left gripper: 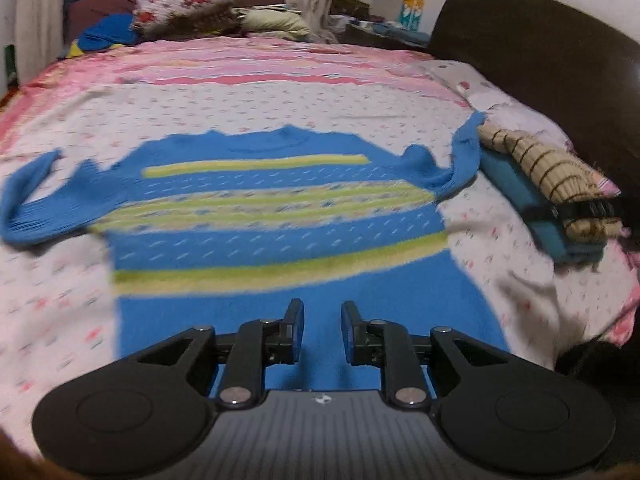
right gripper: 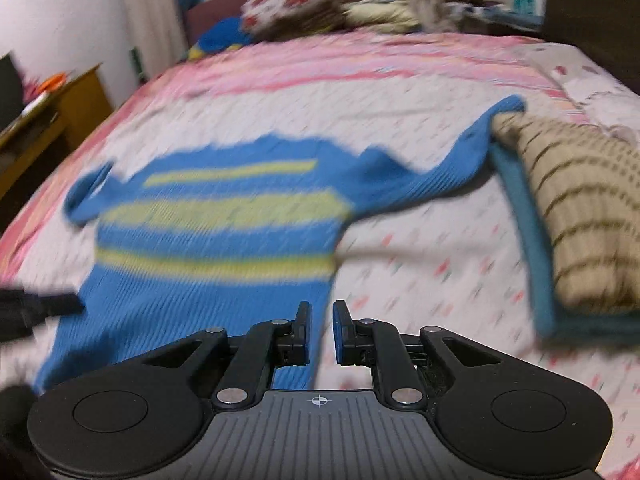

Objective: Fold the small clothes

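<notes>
A small blue sweater (left gripper: 276, 216) with yellow-green stripes lies spread flat on the bed, neck away from me, sleeves out to both sides. It also shows in the right wrist view (right gripper: 216, 236). My left gripper (left gripper: 322, 312) is open and empty, hovering over the sweater's lower hem. My right gripper (right gripper: 321, 312) is open and empty, above the sweater's right lower edge. The right gripper's fingers (left gripper: 588, 208) show in the left wrist view at the right, by a pile of clothes. The left gripper (right gripper: 36, 308) shows at the left edge of the right wrist view.
A pile of folded clothes lies on the bed at the right: a beige striped garment (left gripper: 548, 172) on a teal one (left gripper: 532, 208), also in the right wrist view (right gripper: 580, 216). A dark headboard (left gripper: 540, 36) stands at the right. Pillows (left gripper: 188, 4) lie at the far end. A wooden desk (right gripper: 52, 112) stands left.
</notes>
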Tool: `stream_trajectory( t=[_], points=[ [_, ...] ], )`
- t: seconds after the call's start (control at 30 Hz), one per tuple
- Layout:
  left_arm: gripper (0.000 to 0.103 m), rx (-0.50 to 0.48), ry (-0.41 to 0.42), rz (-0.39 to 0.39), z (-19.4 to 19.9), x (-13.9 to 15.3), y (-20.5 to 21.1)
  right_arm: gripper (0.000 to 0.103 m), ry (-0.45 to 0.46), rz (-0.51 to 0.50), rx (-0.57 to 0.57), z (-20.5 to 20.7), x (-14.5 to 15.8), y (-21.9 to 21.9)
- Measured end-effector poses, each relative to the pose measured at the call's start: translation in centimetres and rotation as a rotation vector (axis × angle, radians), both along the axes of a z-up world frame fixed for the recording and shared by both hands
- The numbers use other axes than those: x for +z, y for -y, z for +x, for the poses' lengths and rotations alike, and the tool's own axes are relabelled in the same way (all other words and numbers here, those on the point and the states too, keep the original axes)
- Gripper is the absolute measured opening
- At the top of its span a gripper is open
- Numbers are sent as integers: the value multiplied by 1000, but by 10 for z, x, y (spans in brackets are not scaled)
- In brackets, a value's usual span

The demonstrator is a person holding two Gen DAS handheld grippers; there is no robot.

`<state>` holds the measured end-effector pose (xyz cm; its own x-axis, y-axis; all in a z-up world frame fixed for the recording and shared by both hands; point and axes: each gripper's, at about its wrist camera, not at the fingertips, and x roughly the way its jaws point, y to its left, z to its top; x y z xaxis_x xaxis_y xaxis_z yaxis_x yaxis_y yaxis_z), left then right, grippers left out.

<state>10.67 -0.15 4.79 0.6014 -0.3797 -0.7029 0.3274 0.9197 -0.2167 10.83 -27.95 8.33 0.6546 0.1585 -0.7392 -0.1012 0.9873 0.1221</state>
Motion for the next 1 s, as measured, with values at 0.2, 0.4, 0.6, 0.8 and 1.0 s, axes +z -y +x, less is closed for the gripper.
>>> stream_trajectory(
  t=[0.2, 0.4, 0.6, 0.8, 1.0],
  points=[
    [27, -5, 21, -67, 51, -13, 35, 20, 25, -44, -115, 89, 8, 27],
    [28, 17, -6, -92, 78, -37, 47, 23, 28, -127, -175, 162, -1, 33],
    [32, 9, -29, -105, 82, -57, 50, 27, -27, -194, -253, 212, -25, 42],
    [33, 7, -35, -141, 83, -59, 45, 36, -92, -301, -316, 241, -48, 43],
    [34, -1, -38, -166, 80, -60, 39, 25, -160, -455, -339, 258, -73, 40]
  ],
)
